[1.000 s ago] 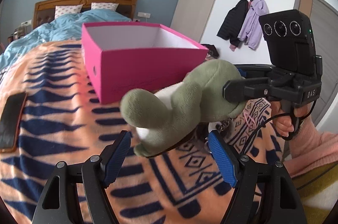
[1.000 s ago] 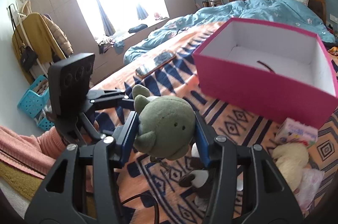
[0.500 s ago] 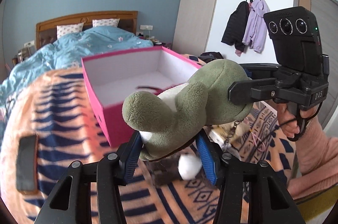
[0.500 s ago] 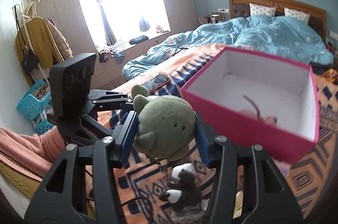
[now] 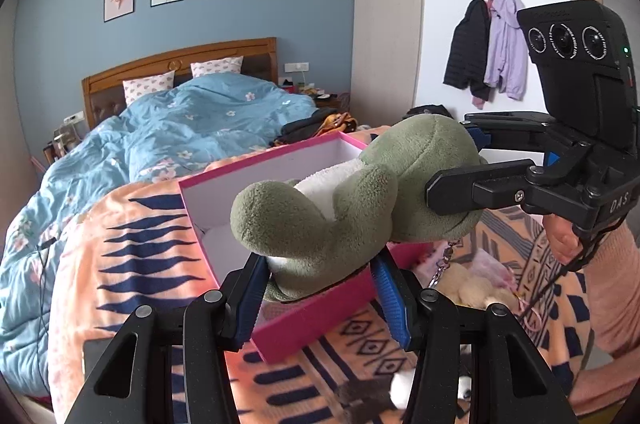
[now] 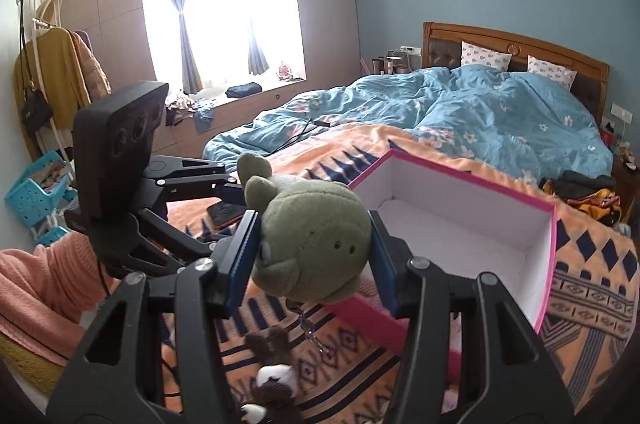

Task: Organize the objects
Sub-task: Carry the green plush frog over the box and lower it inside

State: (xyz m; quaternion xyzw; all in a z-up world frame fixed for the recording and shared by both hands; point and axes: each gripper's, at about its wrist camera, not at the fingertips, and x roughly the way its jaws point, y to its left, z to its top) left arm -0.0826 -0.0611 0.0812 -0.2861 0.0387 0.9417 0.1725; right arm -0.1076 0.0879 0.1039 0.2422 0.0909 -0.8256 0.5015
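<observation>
Both hand-held grippers, left [image 5: 318, 294] and right [image 6: 314, 258], clamp the green plush toy [image 5: 352, 208] above the pink box [image 6: 472, 224].

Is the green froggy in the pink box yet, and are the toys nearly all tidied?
Not yet. The pink box looks empty. Both the left gripper and right gripper squeeze the green plush, raised by the box. A cream plush and a brown-and-white plush wait on the blanket.

Open-topped pink box [image 6: 472, 224] just ahead, white floor bare and reachable from above. Blocked low down by plush dog [image 6: 272, 376] and cream plush [image 5: 476, 288] on blanket [image 5: 132, 256]. Phone [image 6: 226, 212] off to the left.
</observation>
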